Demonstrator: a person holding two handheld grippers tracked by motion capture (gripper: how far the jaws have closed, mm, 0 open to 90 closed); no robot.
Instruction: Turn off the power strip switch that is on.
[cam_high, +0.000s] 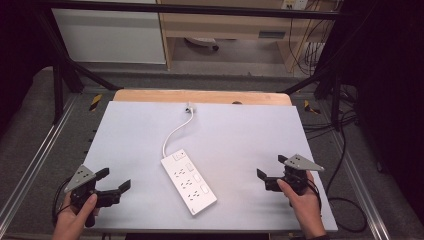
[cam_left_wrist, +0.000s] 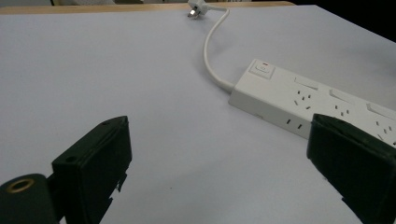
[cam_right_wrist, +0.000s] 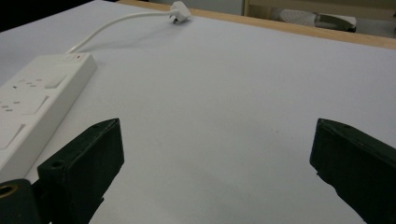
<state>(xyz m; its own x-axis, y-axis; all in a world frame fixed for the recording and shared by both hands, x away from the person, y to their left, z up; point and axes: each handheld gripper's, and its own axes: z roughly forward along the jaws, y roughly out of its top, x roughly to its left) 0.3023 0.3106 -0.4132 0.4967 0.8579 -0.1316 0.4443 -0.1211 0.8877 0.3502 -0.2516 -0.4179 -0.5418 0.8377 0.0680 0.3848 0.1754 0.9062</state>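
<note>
Power strip: long axis diagonal on the counter, switch end far-left, cable to plug.
Left tool: wide open, empty.
Right tool: wide open, empty.

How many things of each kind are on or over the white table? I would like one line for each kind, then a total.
White rectangular plastic power strip with its white cable and plug: 1
Black two-jaw gripper, held open in a hand: 2, the left gripper and the right gripper
Total: 3
</note>
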